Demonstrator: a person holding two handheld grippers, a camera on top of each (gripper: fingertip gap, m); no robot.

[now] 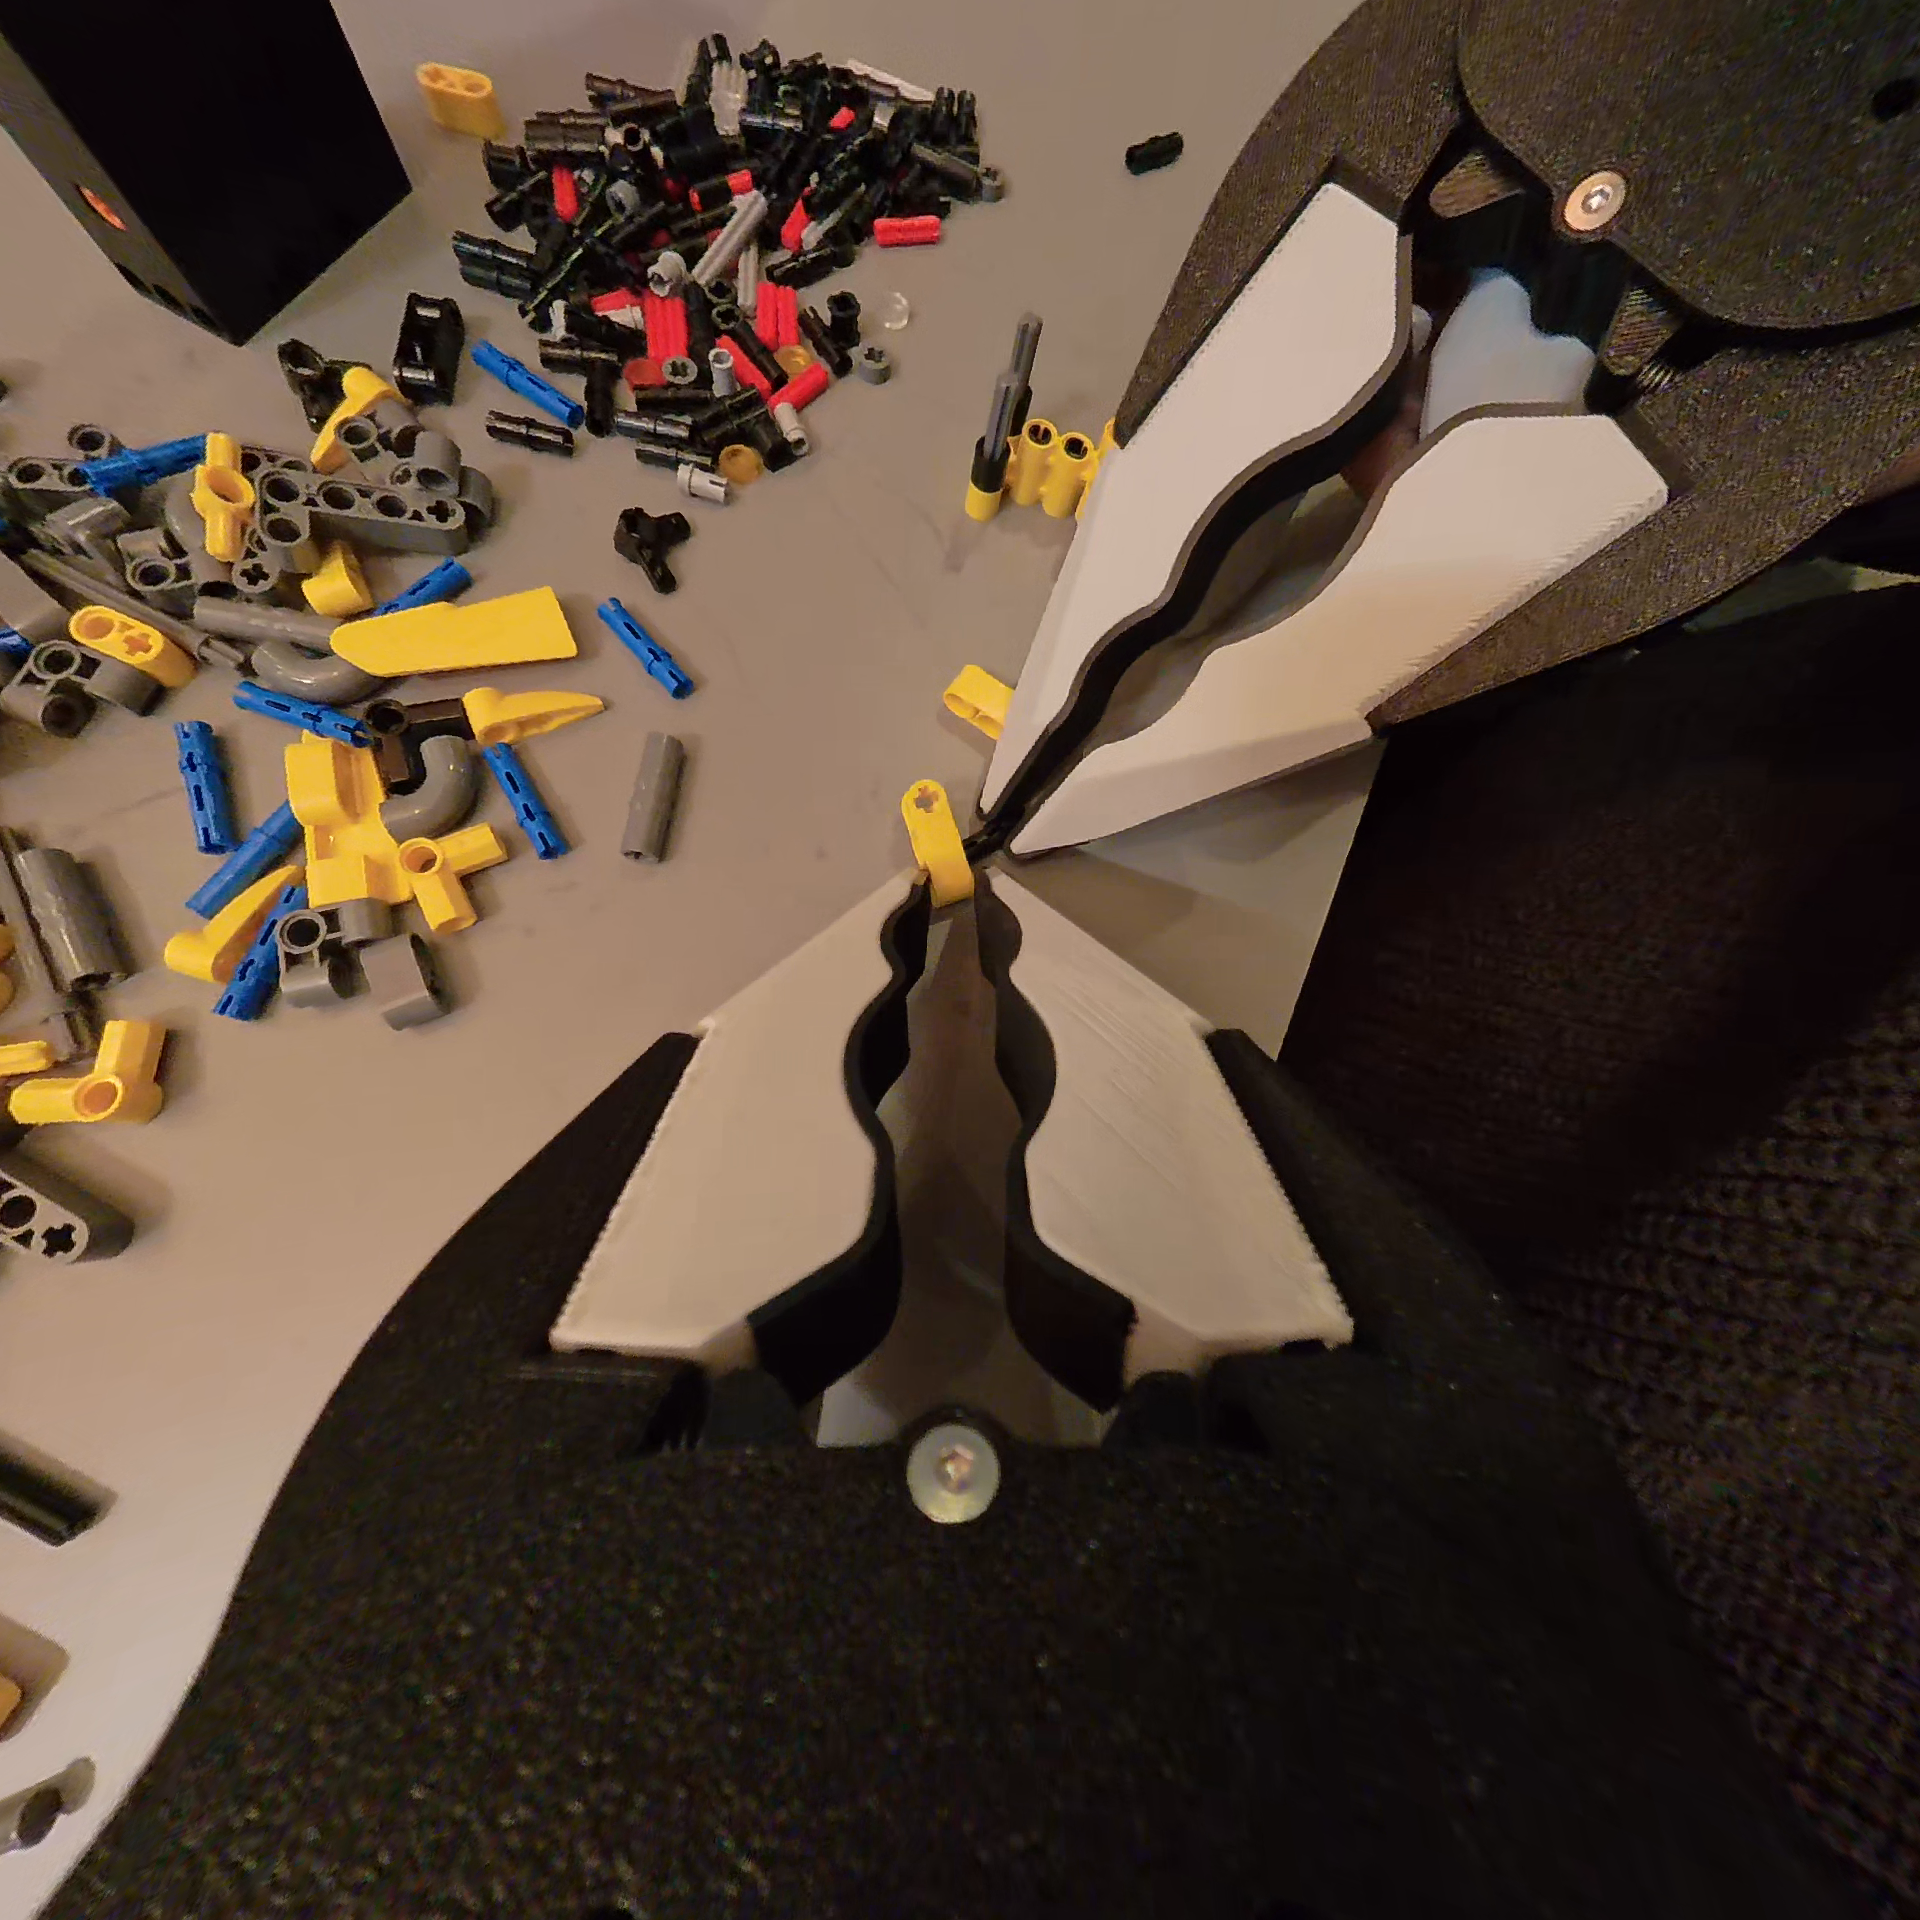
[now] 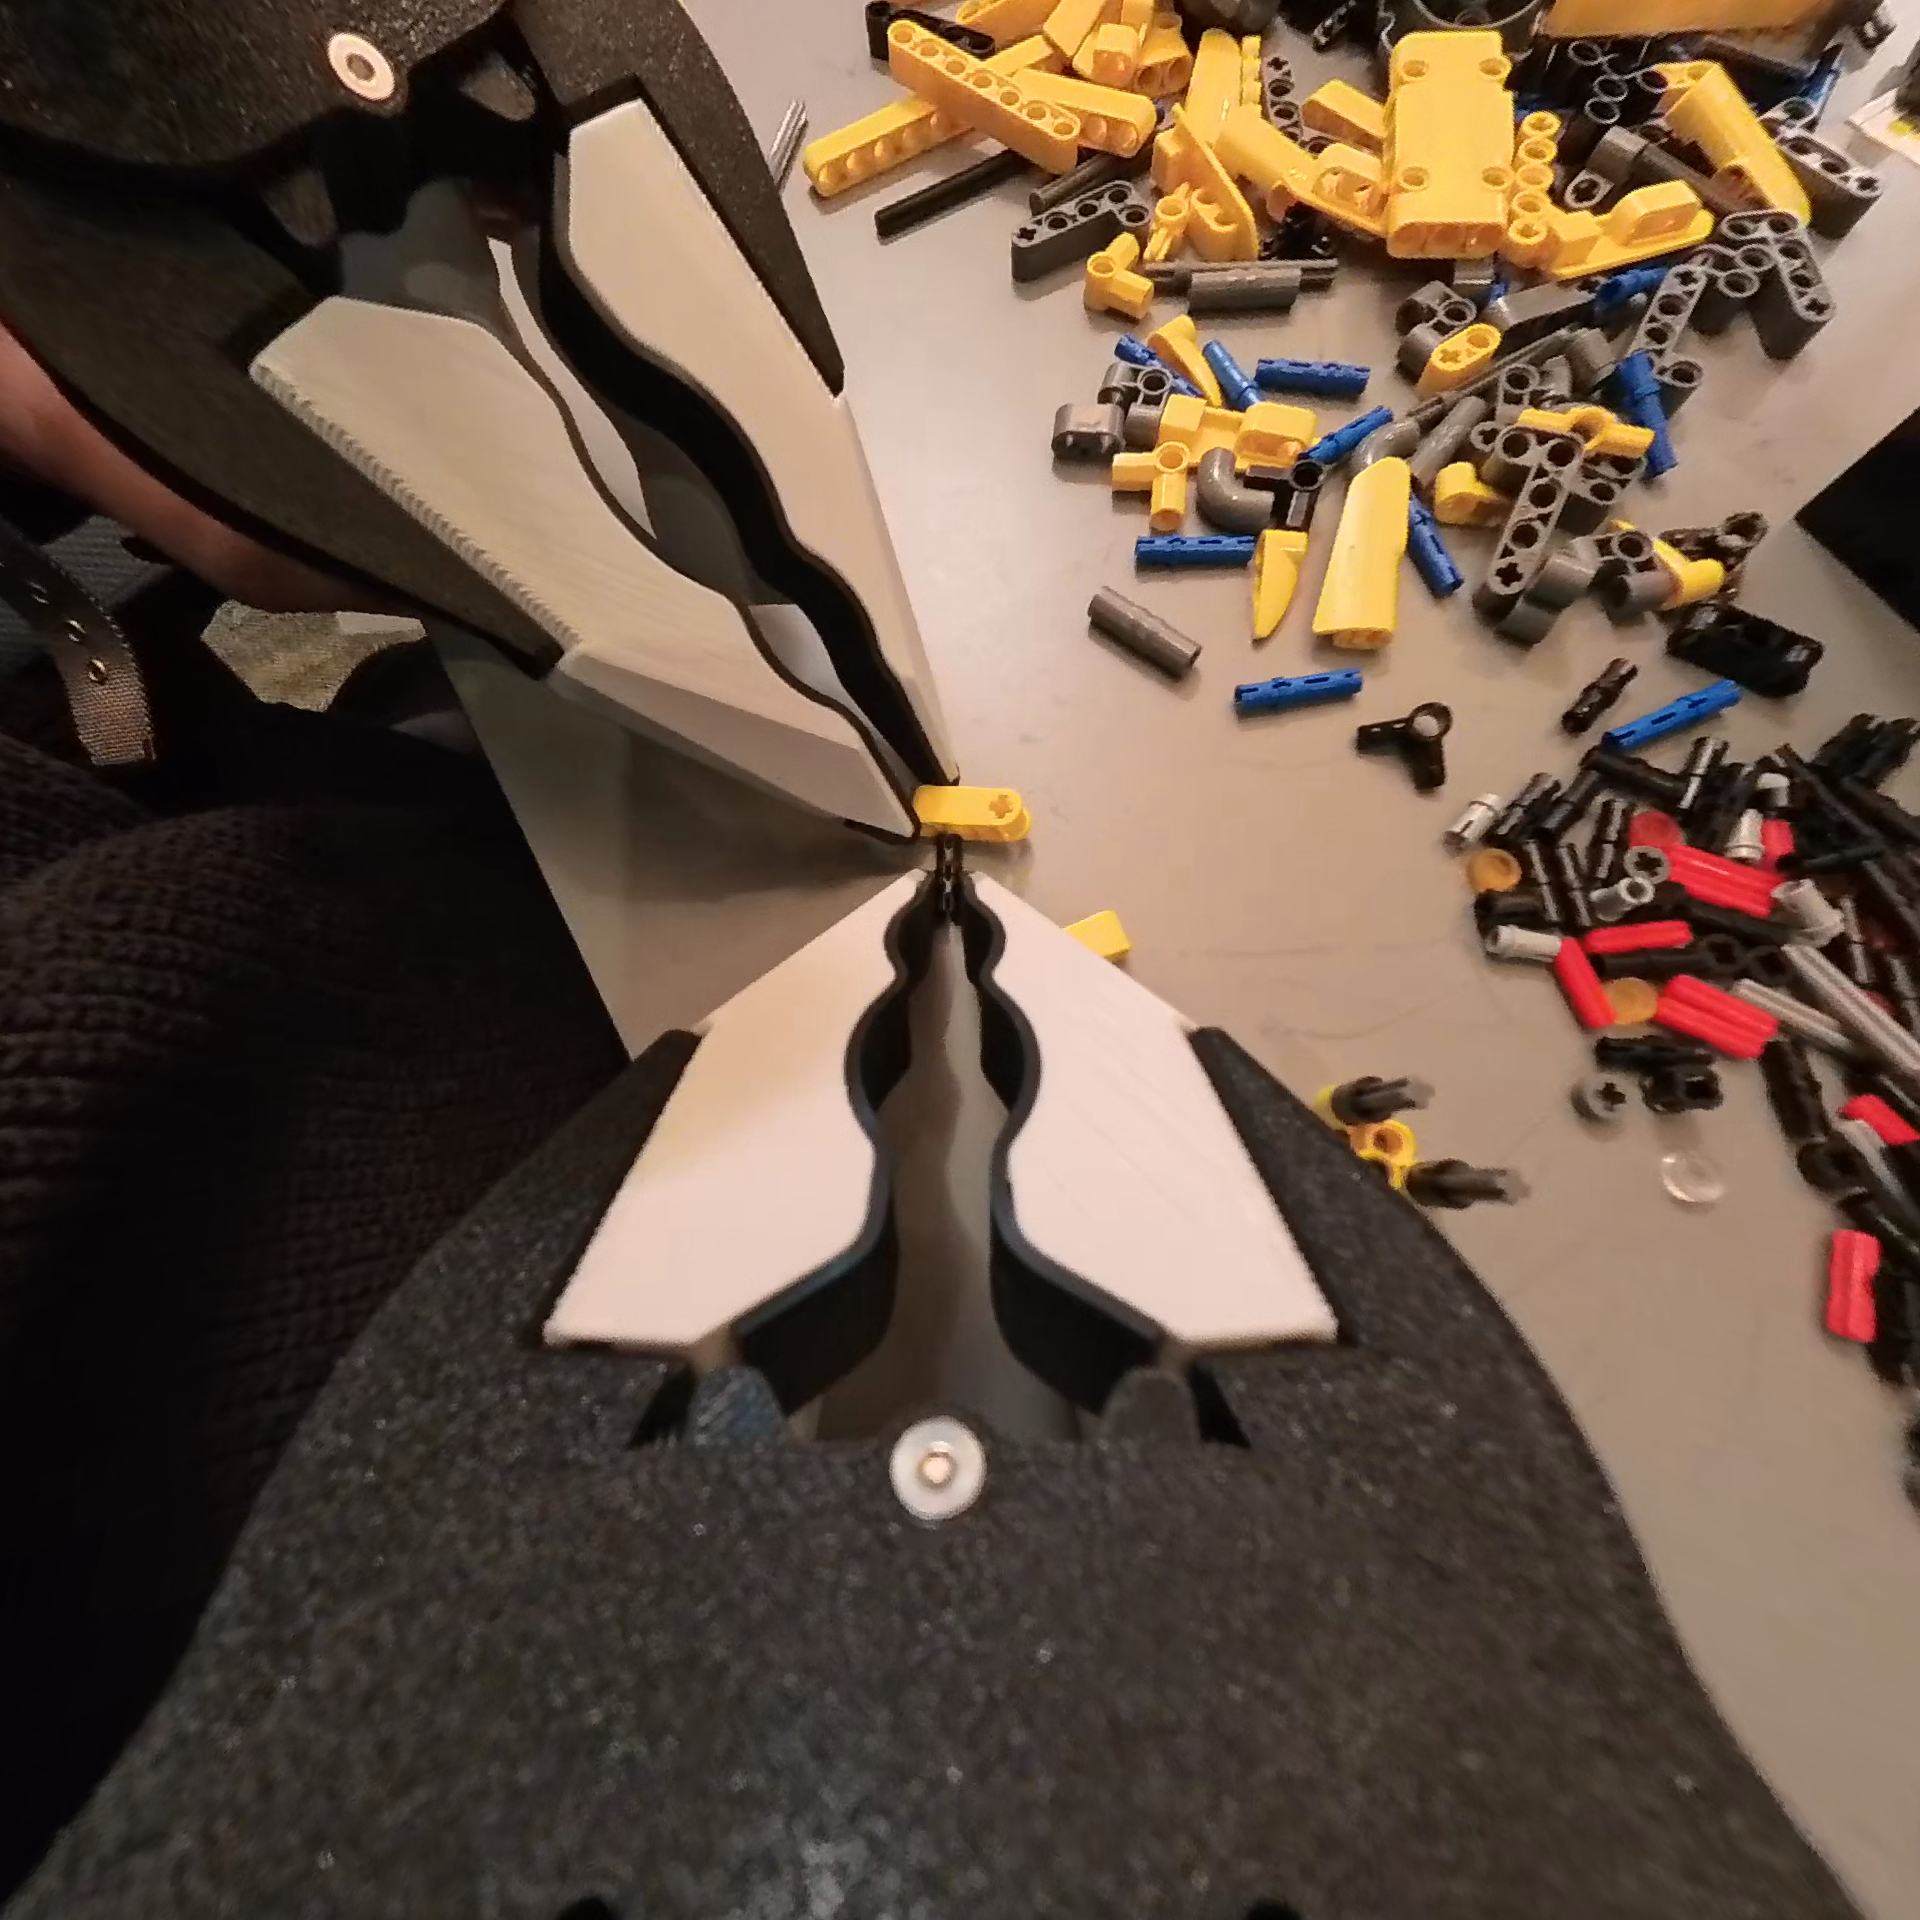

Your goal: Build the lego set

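Note:
My left gripper [image 1: 948, 883] is shut on a small yellow two-hole beam [image 1: 935, 831] and holds it above the grey table [image 1: 831, 644]. My right gripper [image 2: 948, 883] is shut on a short black pin [image 2: 948, 868]. The two grippers meet tip to tip, and the pin's end touches the yellow beam [image 2: 977, 812] at one of its holes. The right gripper [image 1: 995, 831] comes in from the upper right of the left wrist view. The left gripper [image 2: 925, 805] comes in from the upper left of the right wrist view.
A pile of black, red and grey pins [image 1: 707, 260] lies beyond. A spread of yellow, blue and grey parts [image 1: 312, 675] lies to its left. A black box [image 1: 208, 156] stands at the back. A small yellow assembly with a dark axle [image 1: 1029, 457] and a loose yellow piece [image 1: 977, 696] sit near the right gripper. Dark knit fabric [image 1: 1610, 1039] lies beside the table edge. The grippers are tip to tip, or close to it.

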